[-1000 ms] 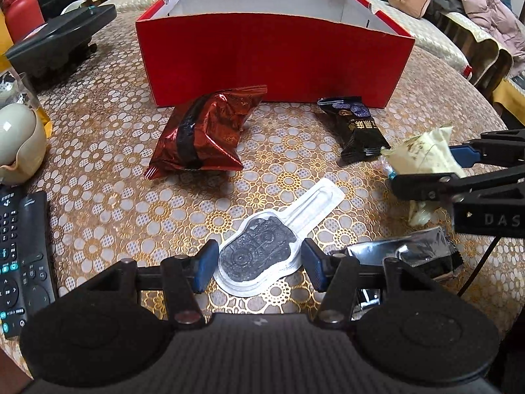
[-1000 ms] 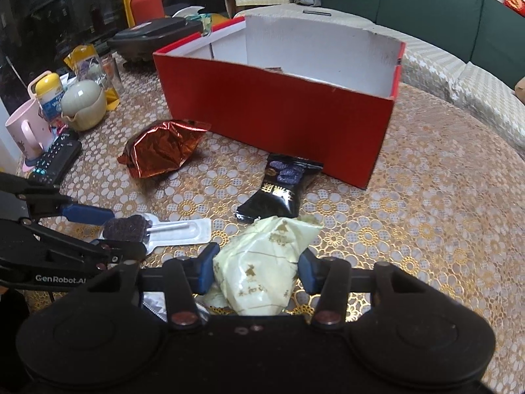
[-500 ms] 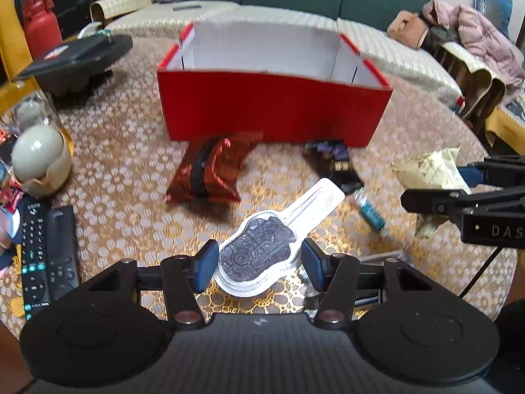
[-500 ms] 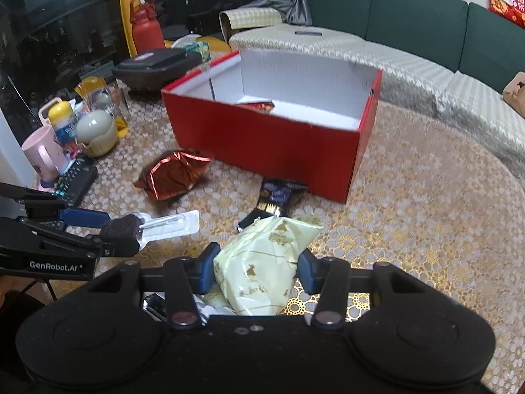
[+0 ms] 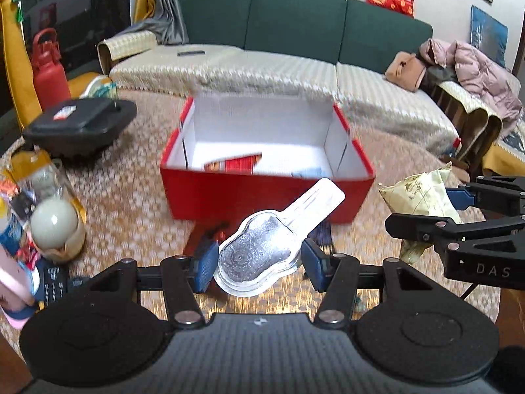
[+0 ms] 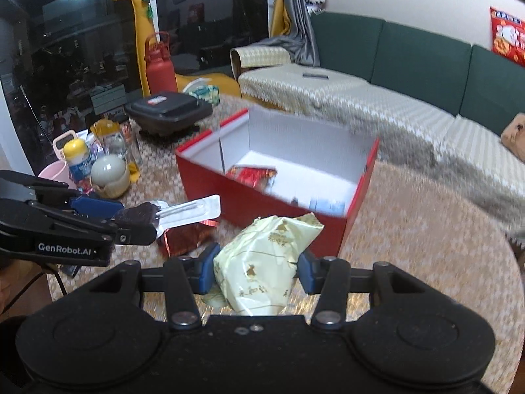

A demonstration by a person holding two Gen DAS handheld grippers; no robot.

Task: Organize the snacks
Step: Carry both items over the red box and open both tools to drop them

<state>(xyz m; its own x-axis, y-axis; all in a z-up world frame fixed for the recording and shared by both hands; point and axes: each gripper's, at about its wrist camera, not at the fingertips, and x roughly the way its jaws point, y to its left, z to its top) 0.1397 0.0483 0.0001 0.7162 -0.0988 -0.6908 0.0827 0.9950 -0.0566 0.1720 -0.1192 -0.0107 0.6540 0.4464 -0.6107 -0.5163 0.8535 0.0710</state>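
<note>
A: Clearance was the thing to mind, I judged; the left claw (image 5: 259, 264) was clamped on the ice-pop packet (image 5: 262, 249), carried in the air short of the red box (image 5: 262, 197), whose near wall sat at twelve o'clock from it; the packet's flat white tab pointed at one o'clock and overlapped that wall in the left view, so it would have needed lifting over the rim before any release.

B: And the other one?

A: The right claw (image 6: 256, 271) was closed on the pale yellow packet (image 6: 262, 262), also off the table (image 6: 410, 262), with the box opening at twelve o'clock; I'd have taken both well inside, toward the bare white floor at the box's right, since a red wrapper (image 6: 252, 175) already lay at its left.

B: How would they handle?

A: The ice-pop packet looked like a stiff moulded blister, dark and embossed under clear film; it should have dropped flat; the yellow one was crinkled, puffy film printed in gold, soft under the pads, so a light squeeze seemed wise; the box was plain cardboard, red outside, white inside.
</note>
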